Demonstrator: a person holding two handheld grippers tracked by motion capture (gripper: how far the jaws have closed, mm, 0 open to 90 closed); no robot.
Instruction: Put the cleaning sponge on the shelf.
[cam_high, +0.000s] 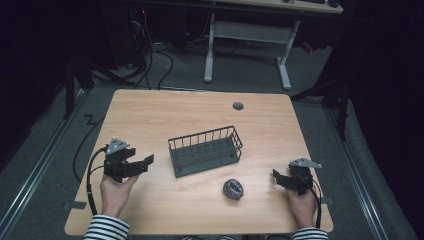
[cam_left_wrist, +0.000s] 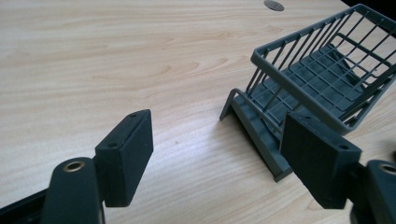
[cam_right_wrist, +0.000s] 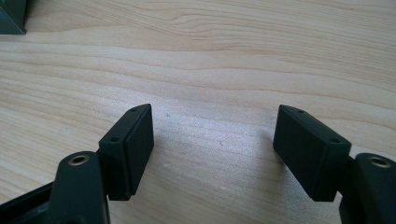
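A dark grey wire basket (cam_high: 205, 151) stands empty near the middle of the wooden table (cam_high: 150, 115). A small dark, shiny ball-like object (cam_high: 233, 189) lies in front of the basket's right end. My left gripper (cam_high: 145, 164) rests at the table's left, held by a hand, jaws open and pointing toward the basket (cam_left_wrist: 317, 88). In the left gripper view the left gripper (cam_left_wrist: 217, 154) holds nothing. My right gripper (cam_high: 278, 177) sits at the right edge, right of the ball. In its own view the right gripper (cam_right_wrist: 212, 149) is open over bare wood.
A round grey grommet (cam_high: 238, 106) is set in the table's far side. Beyond the table stand a white desk frame (cam_high: 247, 37) and cables (cam_high: 150, 60) on the grey floor. Black cables (cam_high: 90, 185) trail from both grippers.
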